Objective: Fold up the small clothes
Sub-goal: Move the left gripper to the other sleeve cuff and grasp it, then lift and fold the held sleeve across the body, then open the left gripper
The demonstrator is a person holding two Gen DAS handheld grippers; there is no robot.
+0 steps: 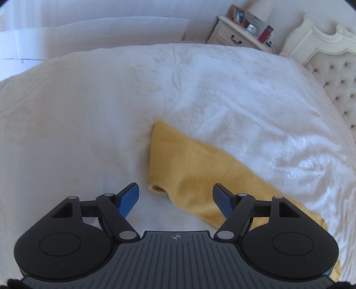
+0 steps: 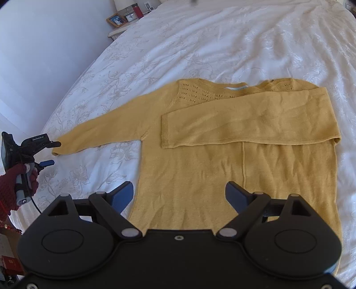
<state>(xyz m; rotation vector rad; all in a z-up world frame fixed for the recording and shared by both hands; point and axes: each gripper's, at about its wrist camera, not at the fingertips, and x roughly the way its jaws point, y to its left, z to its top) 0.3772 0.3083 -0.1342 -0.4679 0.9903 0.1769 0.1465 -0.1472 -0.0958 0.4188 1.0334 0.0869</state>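
A home bedroom: a bed [image 1: 222, 93] with a white flowered cover, a tufted headboard [image 1: 333, 73], and a cream nightstand [image 1: 231, 33] carrying a lamp [image 1: 260, 10], a framed photo [image 1: 239, 15] and a small clock [image 1: 252, 27].

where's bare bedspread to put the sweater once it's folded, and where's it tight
Widest free patch: white bedspread beyond the yellow sweater neckline, toward the nightstand. Another lies on the side of the outstretched sleeve away from the headboard. Tight spot: the sleeve cuff, where the left tongs sit open. The nightstand top is crowded.
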